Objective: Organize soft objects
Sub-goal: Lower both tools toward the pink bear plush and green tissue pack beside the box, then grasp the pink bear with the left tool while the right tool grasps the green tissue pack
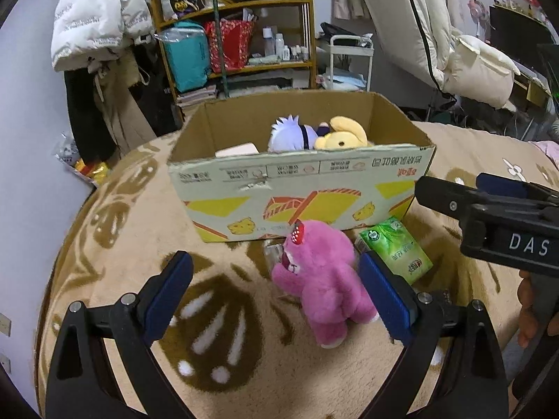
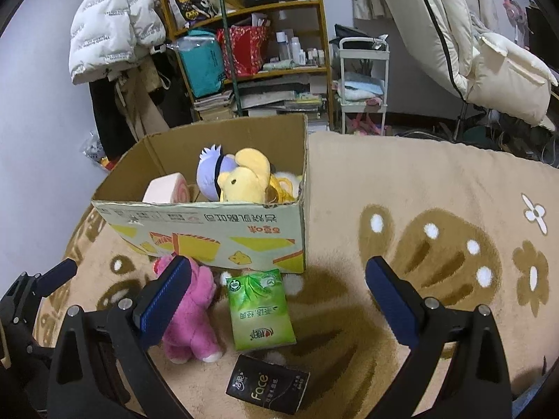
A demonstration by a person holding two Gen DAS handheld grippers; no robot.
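Both claws hang released, jaws wide, over a beige blanket (image 2: 401, 181) patterned with brown paw prints. In the left wrist view, the left claw (image 1: 276, 291) frames a pink plush bear (image 1: 321, 279) at lower centre, its right pad just beside the toy, not pressing it. In the right wrist view, the right claw (image 2: 279, 295) hovers above a green tissue pack (image 2: 258, 310) at lower centre, with a black tissue pack (image 2: 267, 387) nearest the lens. Behind them, mid-frame, a cardboard box (image 2: 209, 230) holds a yellow plush (image 2: 244, 178), a purple plush (image 2: 208, 174) and a pink roll-shaped cushion (image 2: 166, 188). Cluttered shelves (image 2: 258, 70) fill the background.
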